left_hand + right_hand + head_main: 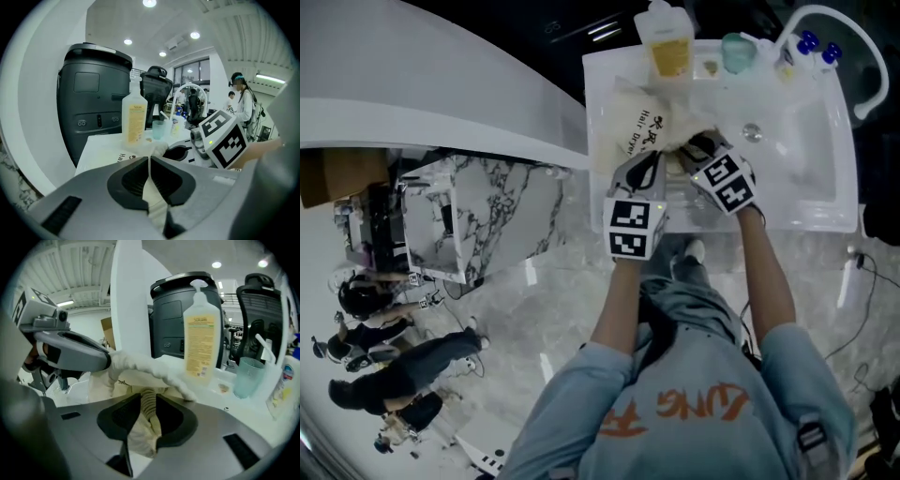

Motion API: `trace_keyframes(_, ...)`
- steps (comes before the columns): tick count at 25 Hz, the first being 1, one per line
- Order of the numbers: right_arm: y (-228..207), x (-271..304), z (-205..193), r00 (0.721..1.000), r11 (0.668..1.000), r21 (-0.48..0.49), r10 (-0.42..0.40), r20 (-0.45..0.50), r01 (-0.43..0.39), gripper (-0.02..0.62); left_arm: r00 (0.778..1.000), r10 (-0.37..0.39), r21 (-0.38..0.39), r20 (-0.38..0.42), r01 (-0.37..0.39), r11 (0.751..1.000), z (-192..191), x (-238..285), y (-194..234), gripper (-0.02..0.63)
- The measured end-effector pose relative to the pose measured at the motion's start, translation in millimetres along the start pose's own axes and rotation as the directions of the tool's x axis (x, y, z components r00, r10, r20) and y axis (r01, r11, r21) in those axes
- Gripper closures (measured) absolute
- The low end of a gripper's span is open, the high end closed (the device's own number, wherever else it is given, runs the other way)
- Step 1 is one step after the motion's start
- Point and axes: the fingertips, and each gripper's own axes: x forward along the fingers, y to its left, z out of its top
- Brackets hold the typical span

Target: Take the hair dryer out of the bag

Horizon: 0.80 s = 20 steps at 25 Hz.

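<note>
A cream cloth bag (637,122) printed "Hair Dryer" lies on the white counter left of the basin. No hair dryer shows in any view. My left gripper (652,159) is shut on a fold of the bag's cloth (151,187), which runs out from between its pads. In the right gripper view it (101,361) pulls the bag's rim (140,364) taut. My right gripper (698,145) is close beside it at the bag's mouth. Its jaws (147,401) stand a little apart, with a bunched strip of the cloth (145,420) lying loosely between them.
A yellow soap bottle (668,42) and a teal cup (736,52) stand at the counter's back edge, just behind the bag. The sink basin (797,141) with its curved tap (825,28) lies to the right. A dark bin (96,103) stands behind. People stand far left (384,366).
</note>
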Motion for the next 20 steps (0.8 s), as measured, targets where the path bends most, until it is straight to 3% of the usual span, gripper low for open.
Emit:
trace_keyframes(8, 3.5, 44.5, -15.5, 0.981, 0.969, -0.232, 0.035, -0.192, -0.080, 0.362, 0.996, -0.086, -0.032, 0.016, 0.086, 0.996, -2.5, 4.9, 3.0, 0.591)
trace_keyframes(11, 0.1, 57.8, -22.8, 0.966, 0.954, -0.284, 0.017, -0.260, -0.093, 0.343, 0.992, -0.128, -0.042, 0.004, 0.128, 0.991, -4.8, 8.0, 9.9, 0.591)
trace_keyframes(17, -0.7, 79.7, -38.5, 0.930, 0.936, -0.311, 0.041, -0.366, -0.163, 0.277, 0.984, -0.179, -0.084, 0.012, 0.180, 0.980, -11.7, 11.3, 16.9, 0.588)
trace_keyframes(20, -1.8, 86.5, -47.6, 0.912, 0.936, -0.298, 0.051, -0.406, -0.185, 0.268, 0.985, -0.169, -0.092, 0.036, 0.172, 0.981, -15.7, 2.5, 35.5, 0.511)
